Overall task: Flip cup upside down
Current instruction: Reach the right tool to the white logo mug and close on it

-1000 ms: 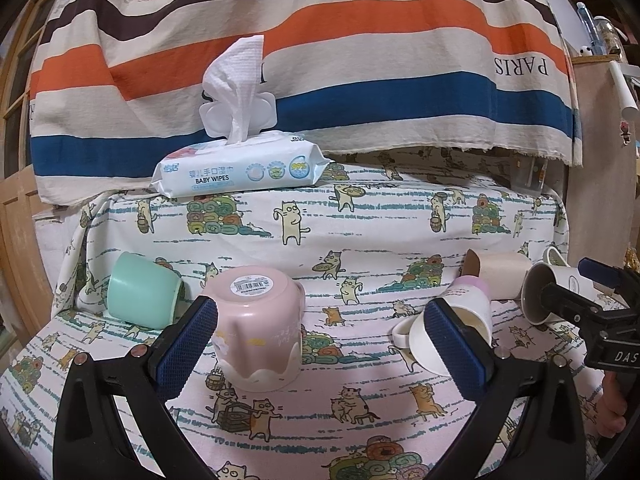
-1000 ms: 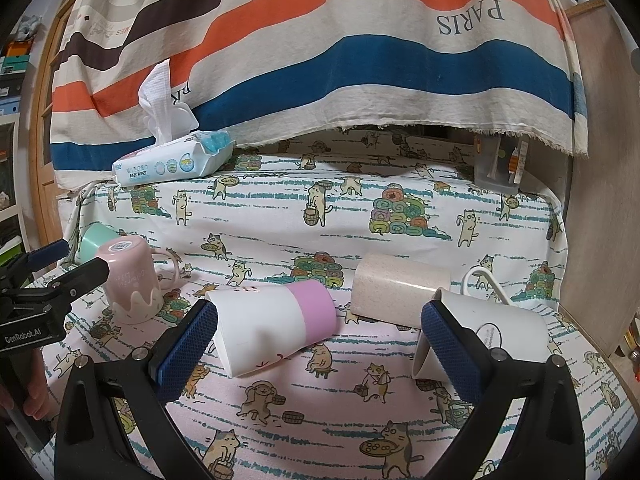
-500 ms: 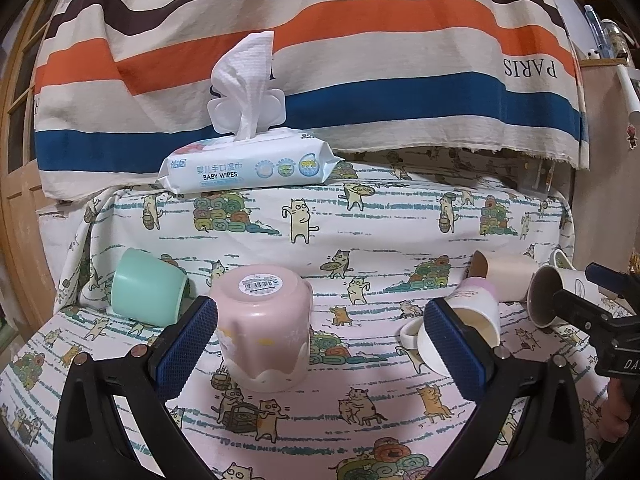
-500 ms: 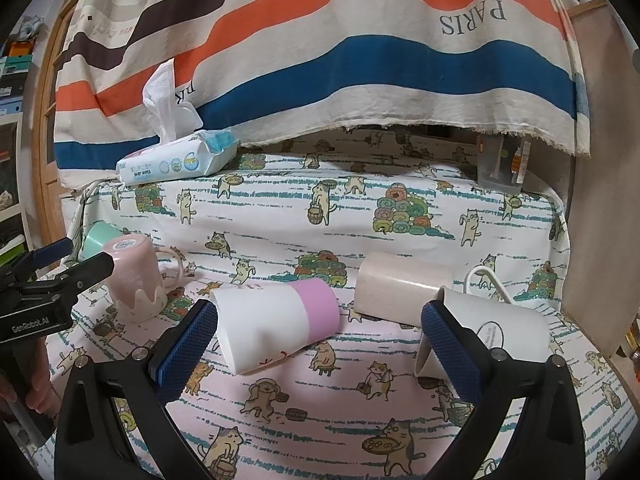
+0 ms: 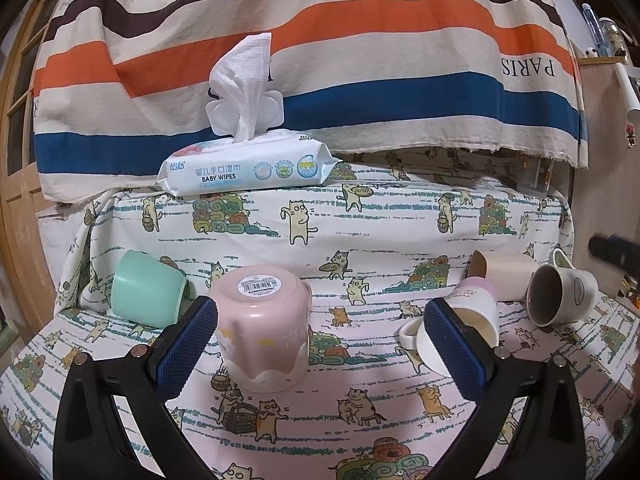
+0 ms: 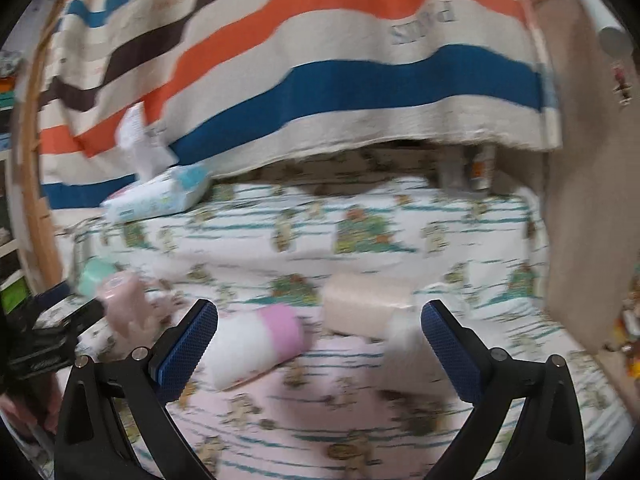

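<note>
My left claw (image 5: 320, 344) is spread wide, blue pads gripping nothing, and right in front of it, nearer the left pad, the pink cup (image 5: 264, 328) stands upside down on the cat-print cloth (image 5: 320, 420) over the bench, barcode sticker facing up. Behind my right pad (image 5: 456, 348) a white-and-pink cup (image 5: 476, 312) lies on its side, mouth toward me. A little further, the mint green cup (image 5: 148, 288) lies tipped over at left, and at right the grey mug (image 5: 560, 292) lies with its dark inside showing, a beige cup (image 5: 504, 272) on its side just behind it. My right claw (image 6: 319, 344) is wide too, holding nothing, though its view is smeared with blur; between its pads I make out the white-and-pink cup (image 6: 256, 344) and the beige cup (image 6: 364, 308) lying down. At its far left, the pink cup (image 6: 126, 304) sits beside my other claw. Up on the raised ledge at the back rests the baby wipes pack (image 5: 244, 164), one sheet sticking up, against the striped cloth (image 5: 360, 48).
</note>
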